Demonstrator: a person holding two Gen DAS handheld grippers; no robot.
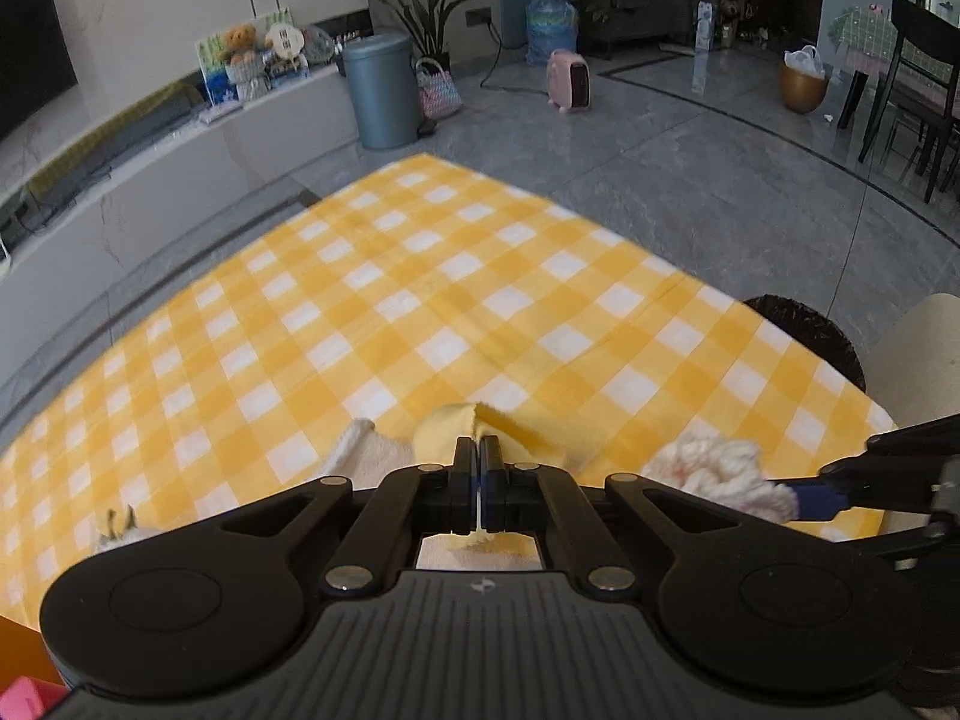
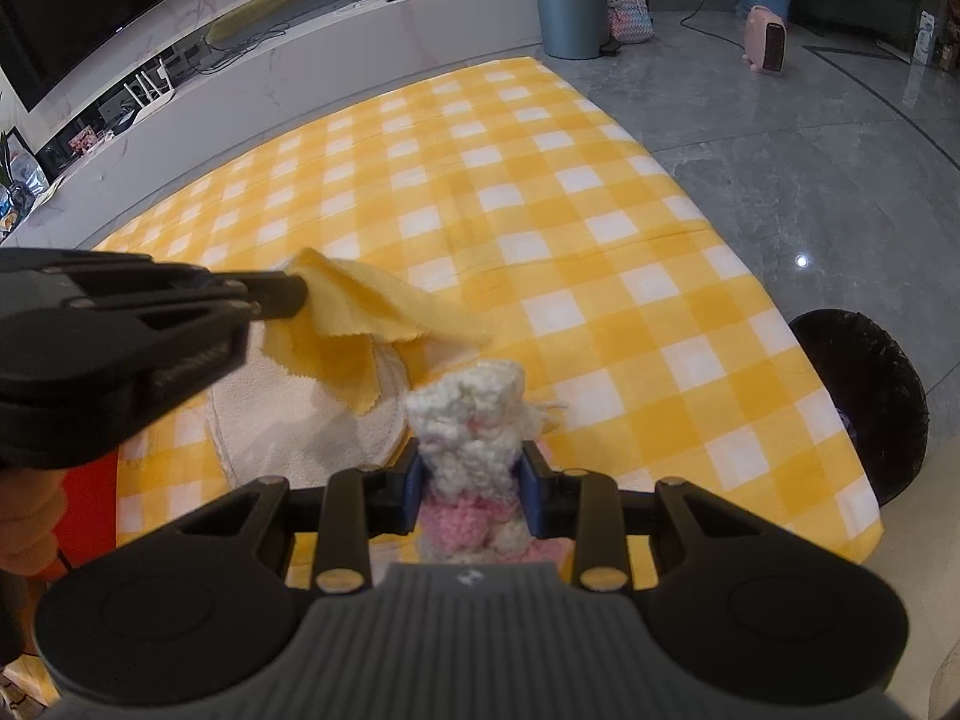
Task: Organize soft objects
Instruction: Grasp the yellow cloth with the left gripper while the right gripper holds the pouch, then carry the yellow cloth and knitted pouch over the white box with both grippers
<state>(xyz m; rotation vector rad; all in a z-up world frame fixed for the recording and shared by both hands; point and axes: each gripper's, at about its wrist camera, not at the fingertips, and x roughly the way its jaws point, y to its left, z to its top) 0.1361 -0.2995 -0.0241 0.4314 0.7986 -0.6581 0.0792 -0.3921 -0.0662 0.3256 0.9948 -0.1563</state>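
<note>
1. Table with a yellow checked cloth (image 2: 540, 192) – mostly bare; every soft item sits bunched at its near edge.
2. Cream towel (image 2: 282, 420) – flat at the near edge, partly under the lifted cloth.
3. Yellow cloth (image 2: 360, 312) – pinched by one corner in the left gripper (image 1: 478, 450), jaws fully closed on it; the rest hangs onto the towel.
4. Knitted white-and-pink toy (image 2: 474, 438) – near edge, just right of the towel; the right gripper (image 2: 474, 480) is part-closed, both pads pressing its sides.
5. Risk: thin corner grip, so the cloth could slip free if tugged, or drag the towel if the hanging end catches.
6. Risk: the toy is squashy; a loose squeeze may let it sag out when lifted.
7. Containers: black basket (image 2: 864, 408) past the table's right edge, contents not visible. An orange shape (image 2: 90, 492) at the near-left corner, cannot tell what it is.
</note>
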